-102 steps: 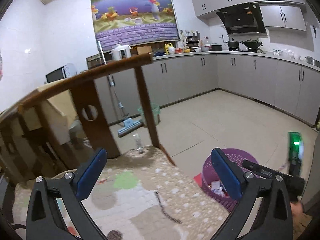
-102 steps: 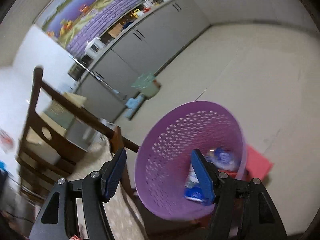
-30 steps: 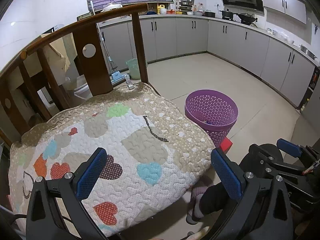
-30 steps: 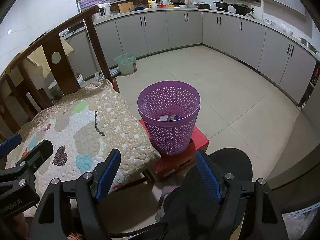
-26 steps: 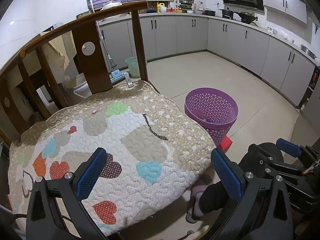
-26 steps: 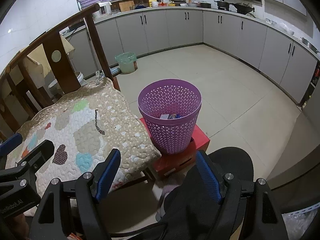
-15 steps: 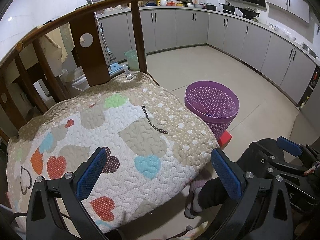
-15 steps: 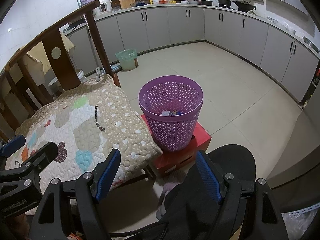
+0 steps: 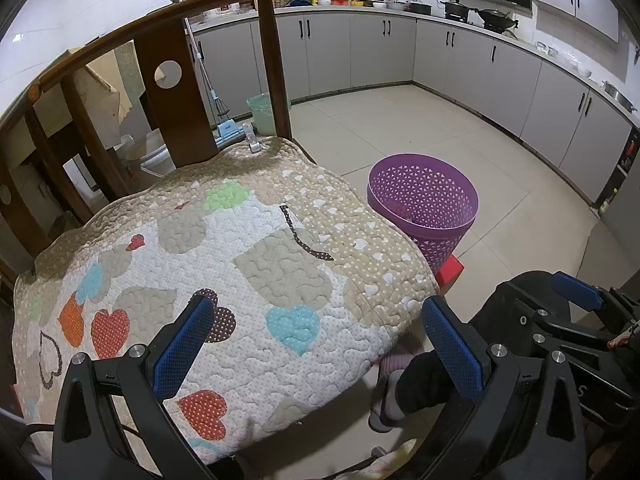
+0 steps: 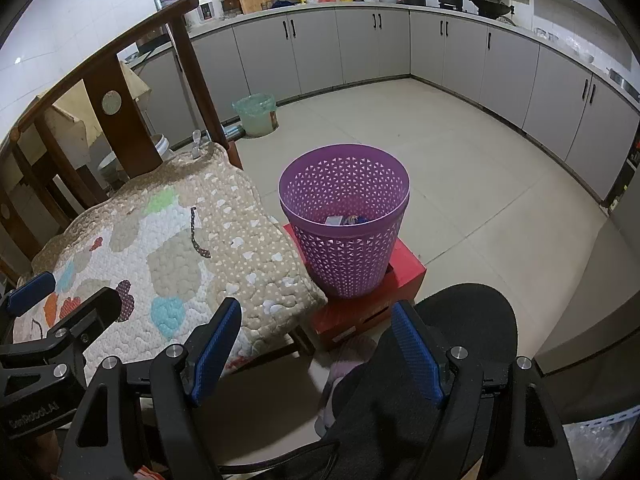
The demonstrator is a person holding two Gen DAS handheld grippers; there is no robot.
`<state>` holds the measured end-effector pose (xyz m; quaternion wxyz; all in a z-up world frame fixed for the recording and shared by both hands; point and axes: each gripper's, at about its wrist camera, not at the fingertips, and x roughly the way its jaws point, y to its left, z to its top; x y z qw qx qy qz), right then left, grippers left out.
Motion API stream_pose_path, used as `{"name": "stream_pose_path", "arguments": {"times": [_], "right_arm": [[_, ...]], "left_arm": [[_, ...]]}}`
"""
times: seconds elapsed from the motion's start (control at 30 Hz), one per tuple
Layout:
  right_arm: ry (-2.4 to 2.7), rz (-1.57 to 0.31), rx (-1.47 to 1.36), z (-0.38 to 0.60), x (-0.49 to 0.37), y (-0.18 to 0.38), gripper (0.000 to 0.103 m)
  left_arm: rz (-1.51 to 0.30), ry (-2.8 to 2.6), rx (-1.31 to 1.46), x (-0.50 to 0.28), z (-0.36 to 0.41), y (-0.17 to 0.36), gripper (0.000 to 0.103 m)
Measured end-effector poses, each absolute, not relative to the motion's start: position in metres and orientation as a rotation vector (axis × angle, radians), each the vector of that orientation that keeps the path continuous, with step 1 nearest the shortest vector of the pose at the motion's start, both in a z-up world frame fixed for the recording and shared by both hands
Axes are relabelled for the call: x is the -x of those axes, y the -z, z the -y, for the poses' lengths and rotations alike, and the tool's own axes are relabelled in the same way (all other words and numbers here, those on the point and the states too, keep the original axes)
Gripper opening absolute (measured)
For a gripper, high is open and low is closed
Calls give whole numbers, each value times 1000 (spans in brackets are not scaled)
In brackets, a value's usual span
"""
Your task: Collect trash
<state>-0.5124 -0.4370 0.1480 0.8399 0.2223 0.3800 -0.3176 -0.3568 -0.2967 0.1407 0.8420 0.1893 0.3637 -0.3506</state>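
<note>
Pale tiled floor (image 10: pixel 460 184), grey kitchen cabinets (image 10: pixel 360 44), wooden chair (image 9: pixel 172 92) with heart-patterned quilted cushion (image 9: pixel 224 264)

The left gripper (image 9: pixel 316 344), its jaws wide apart and empty, hangs over a heart-patterned quilted cushion (image 9: pixel 224 264) on a wooden chair (image 9: pixel 176 92). A purple mesh wastebasket (image 9: pixel 424 204) stands beside it on a red box (image 9: pixel 450 270) (mostly hidden). The right gripper (image 9: pixel 576 308) shows at lower right.

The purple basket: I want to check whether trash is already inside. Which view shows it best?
The right wrist view: the purple basket faces it whole, with wrappers visible inside. The left wrist view catches it partly behind the cushion, contents hidden.
</note>
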Motion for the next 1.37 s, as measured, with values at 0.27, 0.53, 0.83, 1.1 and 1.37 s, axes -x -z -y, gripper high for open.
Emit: {"name": "stream_pose_path", "arguments": {"times": [0.27, 0.53, 0.83, 1.1, 1.37], "right_arm": [[670, -810, -480, 437, 513, -145, 81], [670, -811, -482, 437, 512, -144, 81], [669, -813, -485, 438, 512, -144, 81], [666, -813, -486, 438, 512, -143, 81], [667, -816, -490, 438, 513, -141, 81]], "left_arm": [[-770, 742, -401, 356, 296, -140, 103], [-769, 742, -402, 357, 297, -139, 103], [-772, 744, -406, 356, 297, -138, 103], [-771, 746, -411, 356, 296, -136, 103], [-775, 754, -415, 355, 295, -136, 103]]}}
